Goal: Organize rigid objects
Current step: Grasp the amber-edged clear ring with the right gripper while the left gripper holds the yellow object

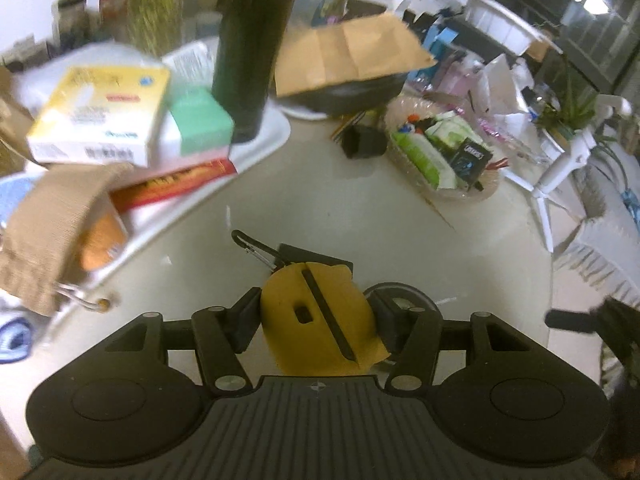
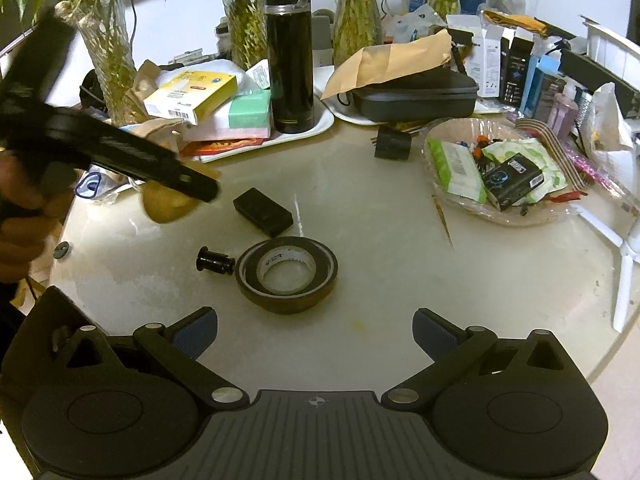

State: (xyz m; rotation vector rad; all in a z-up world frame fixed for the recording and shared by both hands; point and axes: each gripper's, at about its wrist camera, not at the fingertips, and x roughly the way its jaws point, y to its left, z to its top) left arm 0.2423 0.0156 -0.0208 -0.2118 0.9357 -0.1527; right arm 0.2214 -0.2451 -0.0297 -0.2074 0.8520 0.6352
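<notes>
My left gripper (image 1: 316,316) is shut on a round yellow tool (image 1: 320,320) with a black slot and a metal carabiner (image 1: 256,249), held above the pale table. In the right wrist view the left gripper (image 2: 188,184) shows at the left with the yellow tool (image 2: 166,204) in it. My right gripper (image 2: 316,332) is open and empty, low over the table's near edge. Ahead of it lie a dark tape roll (image 2: 286,274), a small black spool (image 2: 214,263) and a flat black box (image 2: 263,211).
A white tray (image 2: 320,126) at the back holds a black flask (image 2: 289,56) and stacked boxes (image 2: 192,94). A black case (image 2: 416,96) under a brown envelope sits behind. A clear bowl (image 2: 500,164) of packets stands right. A small black cube (image 2: 393,142) is near it.
</notes>
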